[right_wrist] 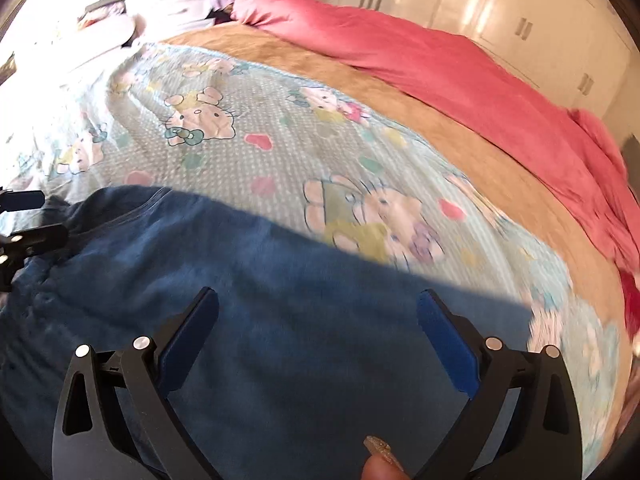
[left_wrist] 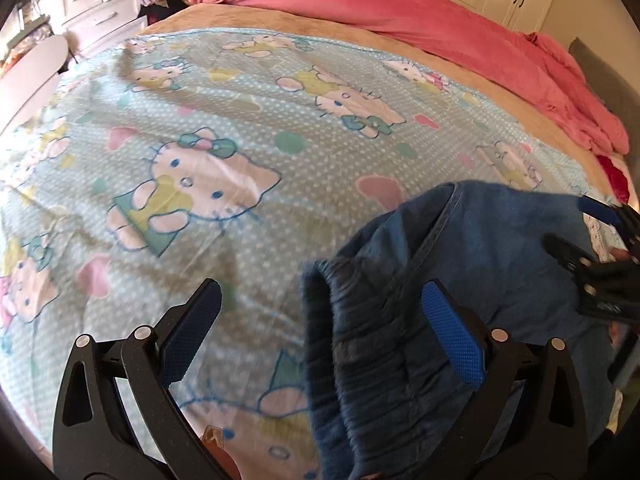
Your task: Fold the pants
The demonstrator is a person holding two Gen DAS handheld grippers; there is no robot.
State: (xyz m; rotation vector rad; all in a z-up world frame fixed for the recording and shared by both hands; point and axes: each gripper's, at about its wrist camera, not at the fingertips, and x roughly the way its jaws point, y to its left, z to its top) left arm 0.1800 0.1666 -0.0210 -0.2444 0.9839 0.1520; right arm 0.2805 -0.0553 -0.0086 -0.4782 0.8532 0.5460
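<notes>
Blue fleece pants (right_wrist: 280, 320) lie on a cartoon-cat sheet (left_wrist: 200, 140) on the bed. In the left wrist view their ribbed elastic waistband (left_wrist: 360, 340) bunches at the lower right. My left gripper (left_wrist: 320, 300) is open, its jaws wide apart, with the waistband edge between them and its right pad (left_wrist: 452, 332) over the fabric. My right gripper (right_wrist: 318, 312) is open above the pants' flat middle. The right gripper also shows at the right edge of the left wrist view (left_wrist: 600, 248). The left gripper shows at the left edge of the right wrist view (right_wrist: 24, 220).
A pink duvet (left_wrist: 400, 12) is heaped along the far side of the bed, over a tan blanket (right_wrist: 360, 80). White drawers (left_wrist: 96, 0) with clutter stand at the far left. White wardrobe doors (right_wrist: 520, 28) are at the far right. A fingertip (right_wrist: 380, 464) shows at the bottom.
</notes>
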